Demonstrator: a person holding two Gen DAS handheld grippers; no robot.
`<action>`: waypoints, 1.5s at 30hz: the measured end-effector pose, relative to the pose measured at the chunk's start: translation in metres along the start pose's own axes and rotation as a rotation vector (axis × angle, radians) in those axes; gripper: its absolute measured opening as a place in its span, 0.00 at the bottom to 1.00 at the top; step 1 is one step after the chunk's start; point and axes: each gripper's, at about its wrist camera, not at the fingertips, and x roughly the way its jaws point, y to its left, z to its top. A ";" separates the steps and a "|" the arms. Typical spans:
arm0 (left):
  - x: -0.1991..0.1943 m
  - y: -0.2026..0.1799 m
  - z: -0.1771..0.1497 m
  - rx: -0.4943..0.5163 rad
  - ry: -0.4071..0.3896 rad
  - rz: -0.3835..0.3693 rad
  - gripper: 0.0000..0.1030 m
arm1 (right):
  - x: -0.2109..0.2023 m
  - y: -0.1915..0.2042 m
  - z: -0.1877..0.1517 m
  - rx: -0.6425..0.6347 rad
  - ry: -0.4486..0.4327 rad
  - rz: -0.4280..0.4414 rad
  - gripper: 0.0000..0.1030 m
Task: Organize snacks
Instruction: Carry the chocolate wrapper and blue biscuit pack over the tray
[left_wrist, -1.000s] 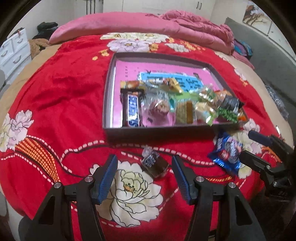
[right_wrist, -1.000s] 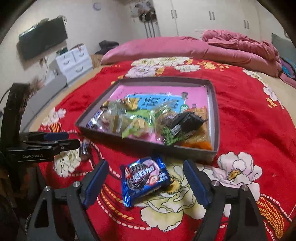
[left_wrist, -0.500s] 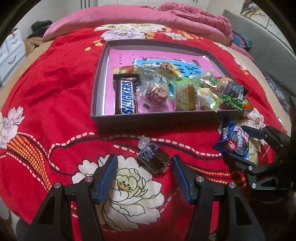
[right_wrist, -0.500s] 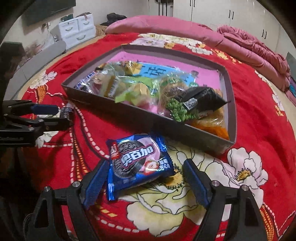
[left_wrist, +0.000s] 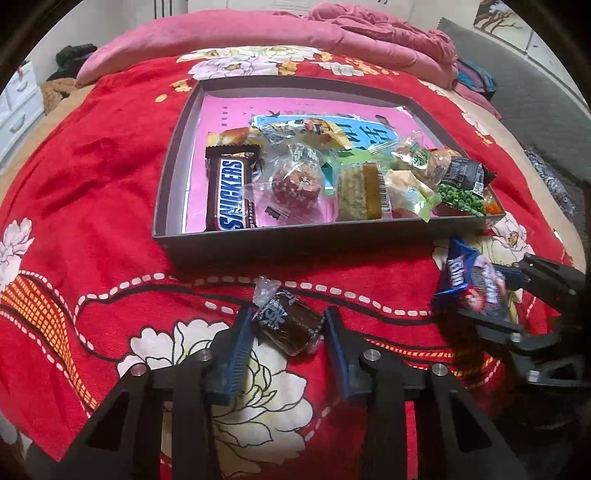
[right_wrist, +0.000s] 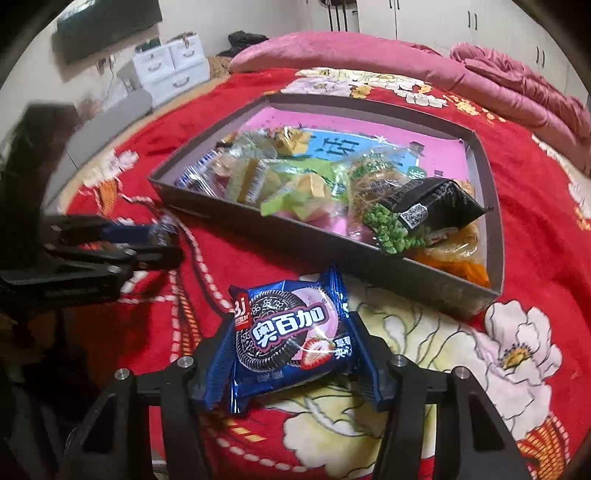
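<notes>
A grey tray (left_wrist: 236, 245) with a pink floor lies on the red bedspread and holds several snacks, among them a Snickers bar (left_wrist: 231, 194). My left gripper (left_wrist: 288, 326) has closed on a small dark brownie packet (left_wrist: 290, 325) lying in front of the tray. My right gripper (right_wrist: 290, 349) has closed on a blue cookie packet (right_wrist: 291, 336) in front of the tray's (right_wrist: 369, 264) right corner. The cookie packet (left_wrist: 471, 286) and the right gripper (left_wrist: 491, 295) also show at the right of the left wrist view. The left gripper (right_wrist: 159, 242) shows at the left of the right wrist view.
A pink pillow and a bunched pink quilt (left_wrist: 369, 33) lie at the head of the bed. White drawers (right_wrist: 166, 66) stand beyond the bed's left side. A black snack bag (right_wrist: 432, 206) and green peas (right_wrist: 388, 229) fill the tray's right corner.
Both grippers moved forward and their jaws narrowed, the left onto the brownie packet, the right onto the cookie packet. The cookie packet now stands tilted up off the bedspread.
</notes>
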 end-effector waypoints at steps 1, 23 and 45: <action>0.000 0.000 0.000 0.000 0.000 -0.001 0.38 | -0.004 0.001 0.001 0.009 -0.015 0.025 0.56; -0.052 0.014 0.024 -0.093 -0.122 -0.049 0.38 | -0.052 -0.006 0.019 0.057 -0.287 0.026 0.56; -0.035 0.003 0.059 -0.098 -0.145 -0.004 0.38 | -0.064 -0.033 0.029 0.156 -0.392 -0.061 0.56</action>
